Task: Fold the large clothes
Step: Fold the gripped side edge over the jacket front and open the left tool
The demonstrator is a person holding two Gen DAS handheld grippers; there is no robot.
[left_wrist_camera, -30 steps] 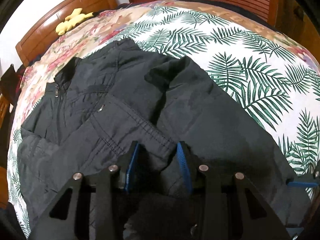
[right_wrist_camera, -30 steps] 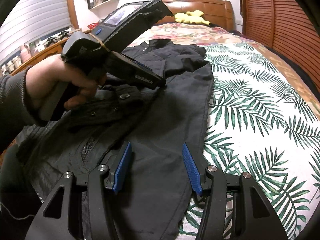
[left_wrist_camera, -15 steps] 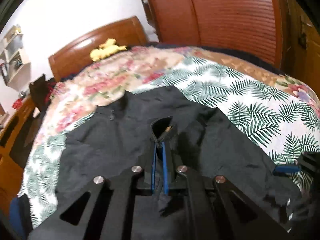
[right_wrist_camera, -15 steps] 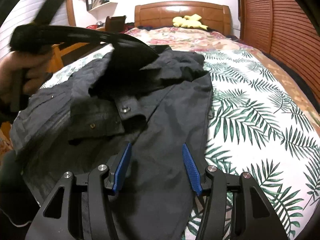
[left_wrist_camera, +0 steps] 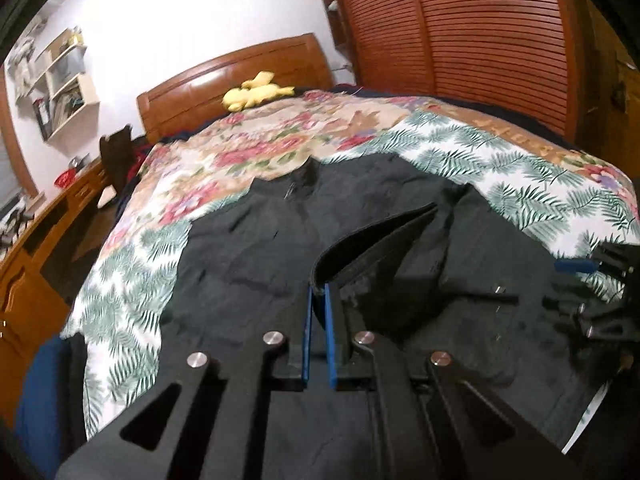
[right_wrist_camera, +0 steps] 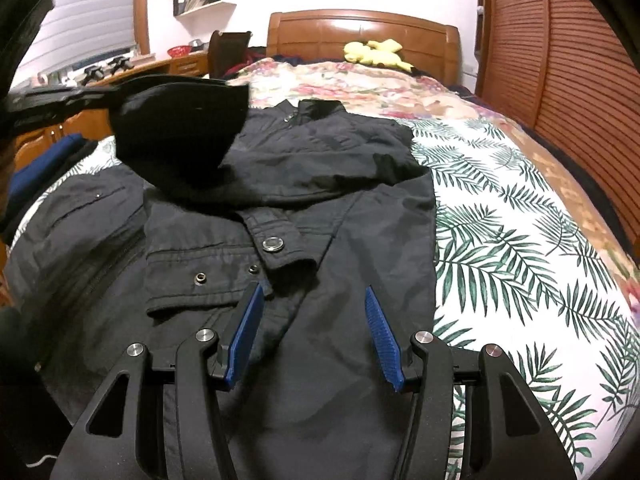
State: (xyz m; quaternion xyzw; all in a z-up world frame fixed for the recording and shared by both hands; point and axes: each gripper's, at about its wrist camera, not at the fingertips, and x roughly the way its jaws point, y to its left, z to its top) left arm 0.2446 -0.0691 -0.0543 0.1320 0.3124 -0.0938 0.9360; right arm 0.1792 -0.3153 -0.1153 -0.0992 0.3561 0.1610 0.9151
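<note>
Bedspread point(right_wrist_camera: 520, 240) under dark jacket point(right_wrist_camera: 320, 360); left tool point(left_wrist_camera: 319, 300) pinching its sleeve, right tool point(right_wrist_camera: 314, 320) half-open, empty.

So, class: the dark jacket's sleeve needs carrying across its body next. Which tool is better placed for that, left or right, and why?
Left. The left tool is already shut on the lifted sleeve of the jacket. The right tool hangs open over the jacket, gripping nothing.

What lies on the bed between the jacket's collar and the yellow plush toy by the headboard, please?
Only bare floral bedspread lies between the jacket collar and the yellow plush toy; the right wrist view shows it.
</note>
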